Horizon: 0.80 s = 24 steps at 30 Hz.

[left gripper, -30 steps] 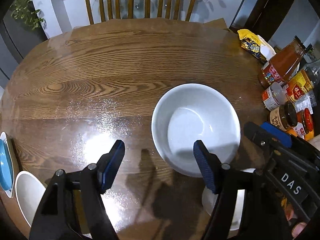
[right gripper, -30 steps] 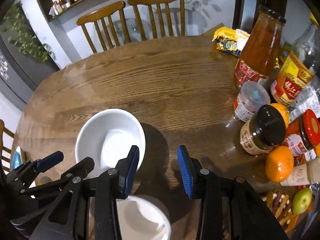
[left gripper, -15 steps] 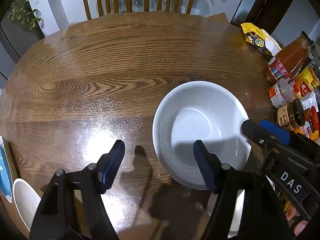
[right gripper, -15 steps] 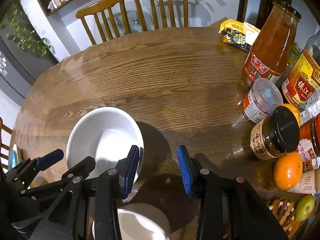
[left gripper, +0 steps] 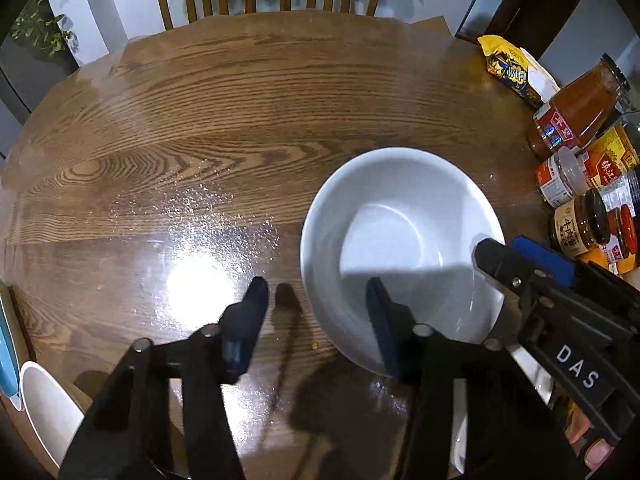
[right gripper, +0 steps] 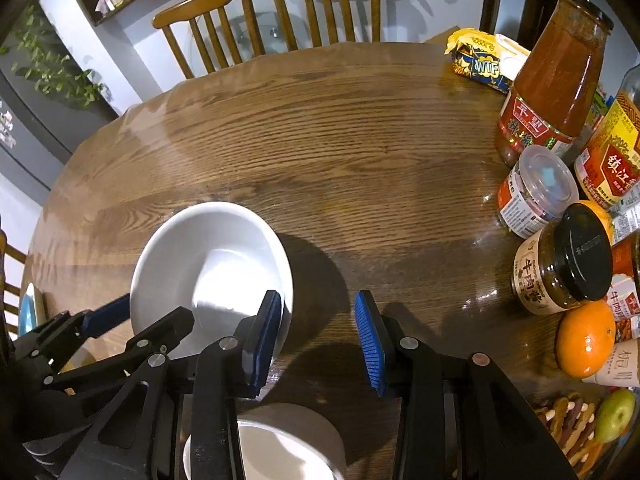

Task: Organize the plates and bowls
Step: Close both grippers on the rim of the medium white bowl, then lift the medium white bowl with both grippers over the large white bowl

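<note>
1. A large white bowl (left gripper: 400,240) is being carried by the wooden table (left gripper: 240,120), right of centre in the left wrist view.
2. Its near rim is being straddled by the left hand-held gripper (left gripper: 316,312); the jaws are closing, one finger inside the bowl, one outside, not yet pressing.
3. The right hand-held gripper (right gripper: 318,328) is being held unclenched and empty, just beside the bowl's right edge.
4. A smaller white bowl (right gripper: 280,440) is being partly hidden below it.
5. Jars and bottles (right gripper: 560,260) are being kept at the table's right edge.

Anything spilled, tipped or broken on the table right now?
Nothing broken or tipped. The big white bowl sits upright and empty. Only oddity: fine pale specks, grains or droplets, scattered on the wooden table left of it, plus one small crumb.
</note>
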Tool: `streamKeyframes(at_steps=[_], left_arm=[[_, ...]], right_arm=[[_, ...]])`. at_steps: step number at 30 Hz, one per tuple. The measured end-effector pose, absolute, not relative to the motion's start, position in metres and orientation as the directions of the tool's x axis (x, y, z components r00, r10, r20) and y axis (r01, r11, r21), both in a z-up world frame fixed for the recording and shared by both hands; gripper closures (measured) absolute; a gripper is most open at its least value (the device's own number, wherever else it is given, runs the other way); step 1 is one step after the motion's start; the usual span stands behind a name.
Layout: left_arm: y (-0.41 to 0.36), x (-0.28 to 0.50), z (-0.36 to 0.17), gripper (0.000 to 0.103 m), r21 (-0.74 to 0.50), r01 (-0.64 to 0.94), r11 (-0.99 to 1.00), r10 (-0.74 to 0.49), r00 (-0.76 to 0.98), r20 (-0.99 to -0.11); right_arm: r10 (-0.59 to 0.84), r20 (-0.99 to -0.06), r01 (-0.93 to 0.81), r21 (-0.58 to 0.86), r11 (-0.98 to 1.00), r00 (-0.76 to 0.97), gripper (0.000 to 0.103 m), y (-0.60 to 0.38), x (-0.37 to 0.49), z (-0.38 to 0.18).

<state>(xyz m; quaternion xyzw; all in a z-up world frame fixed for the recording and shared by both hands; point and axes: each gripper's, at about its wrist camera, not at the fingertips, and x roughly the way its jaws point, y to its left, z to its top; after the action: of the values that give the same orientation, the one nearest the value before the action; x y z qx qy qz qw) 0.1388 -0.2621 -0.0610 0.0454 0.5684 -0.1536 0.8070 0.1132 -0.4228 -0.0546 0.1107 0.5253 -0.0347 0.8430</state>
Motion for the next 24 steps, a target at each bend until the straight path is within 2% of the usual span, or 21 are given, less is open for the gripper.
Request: streamKeyframes(at_steps=[3,7,11,16,24], left_arm=[[-0.264,0.139,-0.064,0.061,-0.100,0.304,0.948,-0.195,0.301,-0.933],[-0.266,0.141,-0.067,0.071,-0.116,0.303,0.946,-0.206,0.285,-0.936],[-0.269,0.142,-0.066,0.074,-0.116,0.310,0.944,-0.209,0.287,-0.935],[-0.273,0.139,-0.064,0.086,-0.095,0.337,0.937,-0.204,0.303,-0.931],[-0.270,0.136,-0.062,0.088,-0.075,0.351,0.933,-0.194,0.317,-0.929]], right_arm=[[0.061,-0.894,0.172,0.152,0.973,0.444,0.069,-0.422,0.114,-0.055],[0.073,-0.894,0.165,0.161,0.973,0.442,0.078,-0.422,0.115,-0.055],[0.075,-0.895,0.152,0.156,0.976,0.439,0.083,-0.418,0.117,-0.054],[0.088,-0.894,0.134,0.162,0.978,0.440,0.095,-0.413,0.118,-0.053],[0.101,-0.892,0.125,0.172,0.977,0.440,0.096,-0.410,0.117,-0.053]])
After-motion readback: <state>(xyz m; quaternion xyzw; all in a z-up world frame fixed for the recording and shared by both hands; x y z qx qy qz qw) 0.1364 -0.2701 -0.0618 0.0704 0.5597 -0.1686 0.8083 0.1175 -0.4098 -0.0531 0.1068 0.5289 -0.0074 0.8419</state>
